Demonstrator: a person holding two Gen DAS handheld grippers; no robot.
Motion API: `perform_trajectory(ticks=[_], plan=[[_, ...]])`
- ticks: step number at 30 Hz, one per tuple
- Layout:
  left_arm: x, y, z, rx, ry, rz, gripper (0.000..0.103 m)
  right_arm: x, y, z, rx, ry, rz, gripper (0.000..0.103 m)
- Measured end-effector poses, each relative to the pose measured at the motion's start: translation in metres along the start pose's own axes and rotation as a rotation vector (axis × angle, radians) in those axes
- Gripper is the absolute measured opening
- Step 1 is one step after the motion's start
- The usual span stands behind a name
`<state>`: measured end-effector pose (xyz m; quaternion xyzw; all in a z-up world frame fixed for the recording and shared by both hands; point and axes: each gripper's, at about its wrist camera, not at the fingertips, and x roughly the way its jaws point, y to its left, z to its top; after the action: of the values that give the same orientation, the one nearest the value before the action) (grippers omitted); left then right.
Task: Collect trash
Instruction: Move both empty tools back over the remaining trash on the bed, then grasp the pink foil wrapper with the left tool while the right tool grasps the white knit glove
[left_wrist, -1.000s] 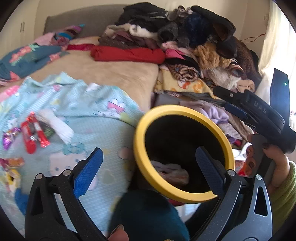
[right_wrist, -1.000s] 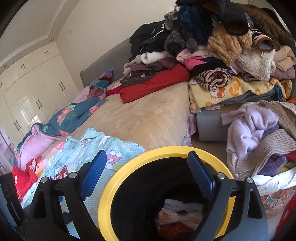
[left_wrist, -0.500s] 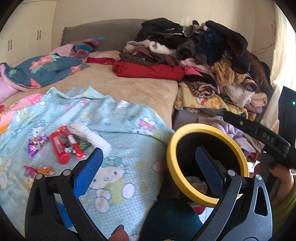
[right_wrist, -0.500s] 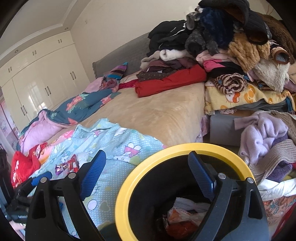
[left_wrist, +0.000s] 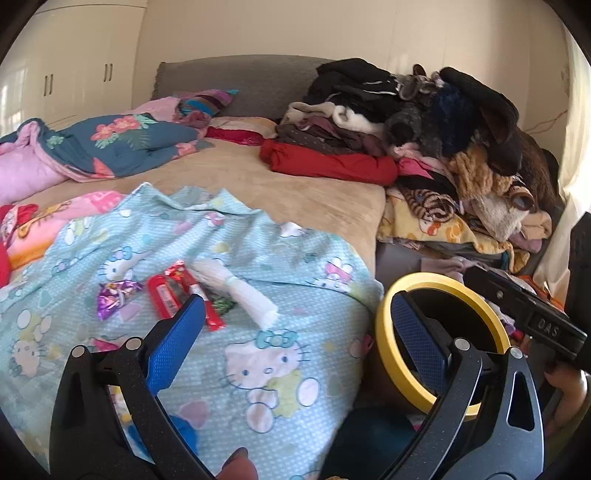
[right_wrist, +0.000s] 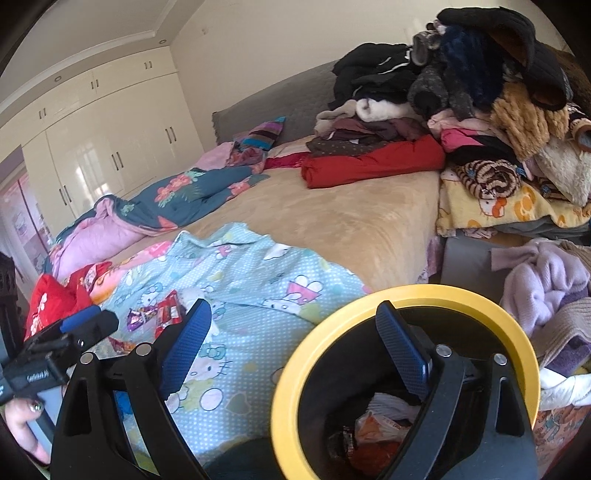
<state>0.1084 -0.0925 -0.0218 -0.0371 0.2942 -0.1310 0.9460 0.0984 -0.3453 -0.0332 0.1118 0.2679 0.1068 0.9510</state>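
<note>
Wrappers (left_wrist: 173, 295) lie on the sheet (left_wrist: 258, 258); both grippers (left_wrist: 295, 332) (right_wrist: 291, 347) gape empty beside the bin (right_wrist: 369, 306); next, grab one.

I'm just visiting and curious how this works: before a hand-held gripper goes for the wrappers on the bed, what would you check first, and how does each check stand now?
1. Left hand-held gripper open and holding nothing: ok.
2. Right hand-held gripper open and holding nothing: ok.
3. Trash in plain sight: ok. The red wrappers, purple wrapper and white tissue roll lie on the Hello Kitty sheet.
4. Wrappers apart enough to take one at a time: not ok, the red ones touch and overlap.
5. Yellow-rimmed bin open, with room: ok, trash only at the bottom.
6. More trash behind the left gripper's fingers: cannot tell.
</note>
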Motion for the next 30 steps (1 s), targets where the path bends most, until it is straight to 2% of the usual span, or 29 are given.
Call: perform_trajectory(ticks=[10, 23, 30], plan=[[-0.009, 0.047, 0.000, -0.071, -0.018, 0.077, 0.092, 0.017, 0.039, -0.006, -0.077, 0.033, 0.052, 0.088], [-0.016, 0.128, -0.007, -0.220, -0.015, 0.191, 0.092, 0.056, 0.085, -0.017, -0.174, 0.110, 0.105, 0.088], [-0.016, 0.160, -0.016, -0.293, -0.001, 0.215, 0.092, 0.086, 0.109, -0.021, -0.235, 0.156, 0.119, 0.088]])
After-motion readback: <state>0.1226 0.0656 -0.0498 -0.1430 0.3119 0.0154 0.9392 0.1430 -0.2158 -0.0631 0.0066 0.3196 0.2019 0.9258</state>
